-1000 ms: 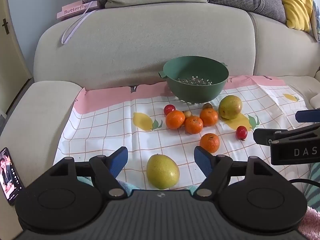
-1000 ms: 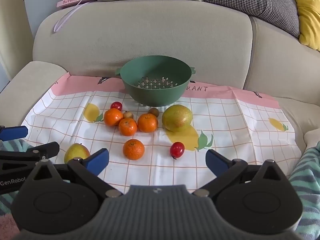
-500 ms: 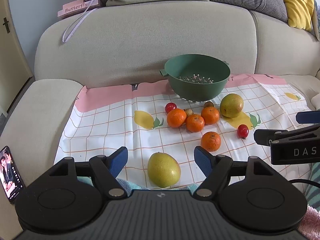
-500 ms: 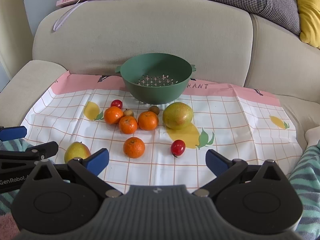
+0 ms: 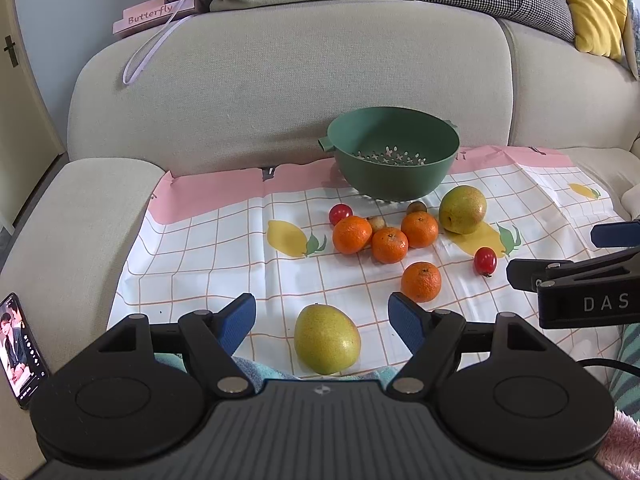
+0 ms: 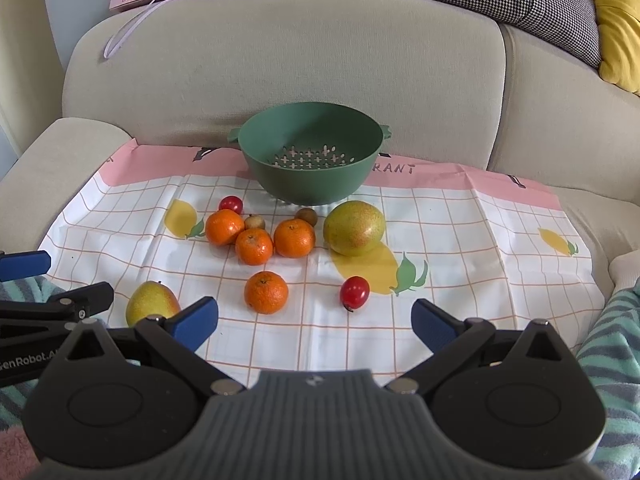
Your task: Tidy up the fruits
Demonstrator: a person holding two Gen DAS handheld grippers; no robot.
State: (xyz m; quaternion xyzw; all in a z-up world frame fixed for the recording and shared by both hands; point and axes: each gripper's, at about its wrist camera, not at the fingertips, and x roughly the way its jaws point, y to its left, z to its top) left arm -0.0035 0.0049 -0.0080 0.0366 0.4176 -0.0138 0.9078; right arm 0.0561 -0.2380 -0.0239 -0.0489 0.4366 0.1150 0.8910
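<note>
Green perforated colander point(image 6: 312, 160) sits behind round dimpled oranges point(image 6: 266, 293); both tongs point(image 5: 322, 316) point(image 6: 314, 318) gape, gripping nothing.

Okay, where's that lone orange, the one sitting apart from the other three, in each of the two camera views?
Left wrist view: the lone orange sits right of centre, just beyond the left claw's right-hand finger.
Right wrist view: the lone orange sits left of centre, beyond the right claw's left-hand finger.
Shared landmark: the green colander stands behind the fruit in both views.
</note>
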